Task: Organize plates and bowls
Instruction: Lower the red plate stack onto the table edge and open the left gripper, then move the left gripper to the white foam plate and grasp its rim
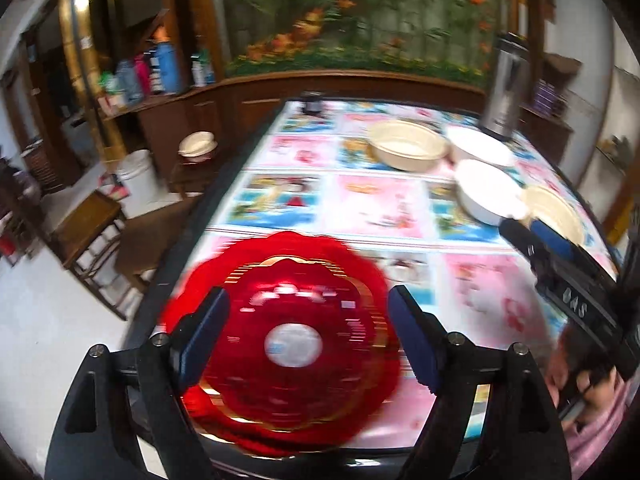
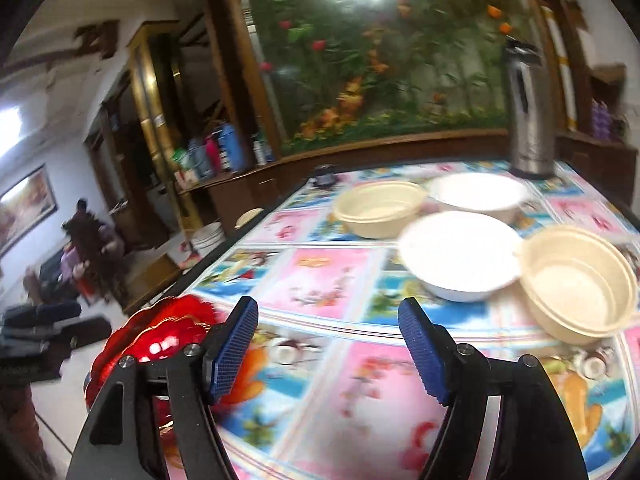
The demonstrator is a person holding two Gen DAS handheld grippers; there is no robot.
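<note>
Red scalloped plastic plates [image 1: 280, 344], gold-trimmed, in what looks like a small stack, lie flat at the near edge of the cartoon-print surface [image 1: 372, 204], lower centre of the left wrist view and lower left of the right wrist view. Likely light, thin, glossy, so slippery and a bit flexible; pinch the rim, not the centre. Round, so no long axis; face up.

Left gripper [image 1: 308, 338] hovers over the plates, jaws wide, nothing between the pads. Right gripper [image 2: 328, 346] is also wide and empty, over bare surface in the lower centre of its view.

Farther off, right of centre in both views: two cream round plastic bowls [image 2: 580, 284] and two white round bowls [image 2: 460, 256], all upright, mouths up, the near pair touching or nearly so. Probably light and stiff; grip one wall at the rim. Same-colour ones should nest.

A steel thermos [image 2: 530, 112] stands behind them, upper right.
</note>
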